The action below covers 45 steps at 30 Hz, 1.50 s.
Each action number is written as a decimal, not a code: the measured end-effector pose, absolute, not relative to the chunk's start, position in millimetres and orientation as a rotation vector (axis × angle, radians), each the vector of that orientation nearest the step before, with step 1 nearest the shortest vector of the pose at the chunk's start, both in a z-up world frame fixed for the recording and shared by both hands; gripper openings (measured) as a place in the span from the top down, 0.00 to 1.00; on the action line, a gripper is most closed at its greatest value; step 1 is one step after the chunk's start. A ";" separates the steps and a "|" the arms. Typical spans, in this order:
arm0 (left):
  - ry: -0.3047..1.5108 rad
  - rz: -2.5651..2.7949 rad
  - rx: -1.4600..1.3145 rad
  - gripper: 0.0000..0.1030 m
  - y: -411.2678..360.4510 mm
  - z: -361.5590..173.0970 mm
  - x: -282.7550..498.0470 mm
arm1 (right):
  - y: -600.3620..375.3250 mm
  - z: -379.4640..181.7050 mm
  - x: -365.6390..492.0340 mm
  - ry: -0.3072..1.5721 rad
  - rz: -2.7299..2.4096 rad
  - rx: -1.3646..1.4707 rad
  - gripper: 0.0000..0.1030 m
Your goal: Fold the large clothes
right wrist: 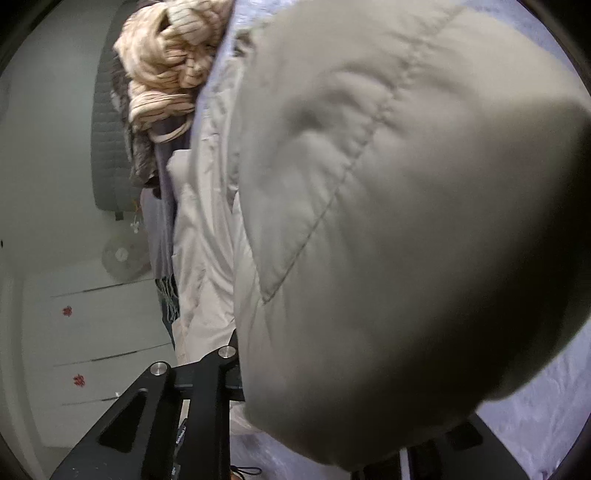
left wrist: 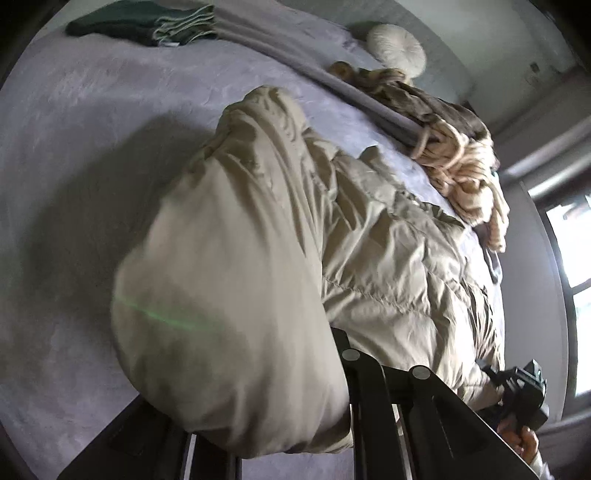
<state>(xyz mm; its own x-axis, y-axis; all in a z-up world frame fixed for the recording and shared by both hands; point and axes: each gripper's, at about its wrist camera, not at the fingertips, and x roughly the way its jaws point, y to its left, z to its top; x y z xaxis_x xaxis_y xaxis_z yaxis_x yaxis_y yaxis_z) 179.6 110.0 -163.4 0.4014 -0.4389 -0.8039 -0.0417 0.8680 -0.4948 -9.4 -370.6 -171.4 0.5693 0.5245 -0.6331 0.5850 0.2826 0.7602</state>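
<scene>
— Lavender bedspread [left wrist: 66, 155] covers the bed under everything, with a white cabinet [right wrist: 92, 332] off to one side. What's in hand?

— A beige puffer jacket [left wrist: 258, 221]. The left gripper [left wrist: 332, 417] looks clenched on a thick fold of it; padding bulges over the fingers, so the tips are hidden. From the right wrist view, the right gripper [right wrist: 251, 391] is buried the same way in the jacket's puffy panel. I'd judge it grasping too, but I cannot tell for certain.

— And the jacket itself?

— Raised at the near end, where both grippers have it. The far part lies crumpled on the bedspread, reaching toward a pile of other clothes [left wrist: 461, 173] at the bed's edge.

— How should the fold go?

— Keep both grippers level and evenly apart, so the lifted edge stays straight. Carry it over the part still lying on the bed, then lower slowly; padding like this traps air and will spring back if dropped. Steer away from the pile, the round cushion [left wrist: 397, 44] and the green scarf [left wrist: 147, 22], so nothing gets dragged in

— Biggest risk?

— Slick fabric slipping out of one gripper, skewing the fold
</scene>
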 end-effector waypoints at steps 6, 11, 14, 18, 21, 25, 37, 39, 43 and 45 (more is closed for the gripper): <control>1.157 -0.333 -0.412 0.84 125.2 -156.5 153.5 | -353.9 -148.5 -36.2 1.063 -0.071 1.297 0.76; 1.190 -0.353 -0.374 0.84 137.8 -155.2 113.9 | -340.7 -144.0 -80.3 1.099 -0.090 1.303 0.76; 1.218 -0.352 -0.363 0.84 145.9 -160.2 81.1 | -335.1 -142.9 -106.8 1.135 -0.088 1.307 0.76; 1.273 -0.332 -0.352 0.84 151.3 -176.8 37.4 | -334.2 -146.1 -150.5 1.184 -0.064 1.310 0.76; 1.312 -0.295 -0.349 0.83 152.6 -193.8 14.3 | -334.9 -148.1 -167.8 1.203 -0.047 1.301 0.76; 1.351 -0.190 -0.377 0.75 158.9 -208.6 7.2 | -332.2 -158.3 -184.0 1.232 -0.038 1.310 0.72; 1.276 0.035 -0.242 0.69 202.9 -149.7 0.1 | -331.9 -138.0 -190.2 1.363 -0.023 1.128 0.54; 1.233 0.090 -0.226 0.69 215.8 -137.6 0.4 | -328.0 -128.2 -192.4 1.397 0.022 1.055 0.54; 1.193 0.074 -0.267 0.69 217.3 -129.8 13.3 | -314.1 -104.9 -196.2 1.418 0.174 0.887 0.69; 1.205 0.039 -0.237 0.69 203.2 -136.5 30.4 | -307.2 -89.1 -194.4 1.380 0.258 0.830 0.72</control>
<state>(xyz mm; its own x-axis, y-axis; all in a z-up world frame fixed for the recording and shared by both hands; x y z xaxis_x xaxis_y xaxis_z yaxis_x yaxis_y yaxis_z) 30.4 203.2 -136.5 0.3605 -0.0956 -0.9278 -0.1559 0.9746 -0.1610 -194.4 -307.2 -89.1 0.2145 0.6144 -0.7593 0.2981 0.6991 0.6499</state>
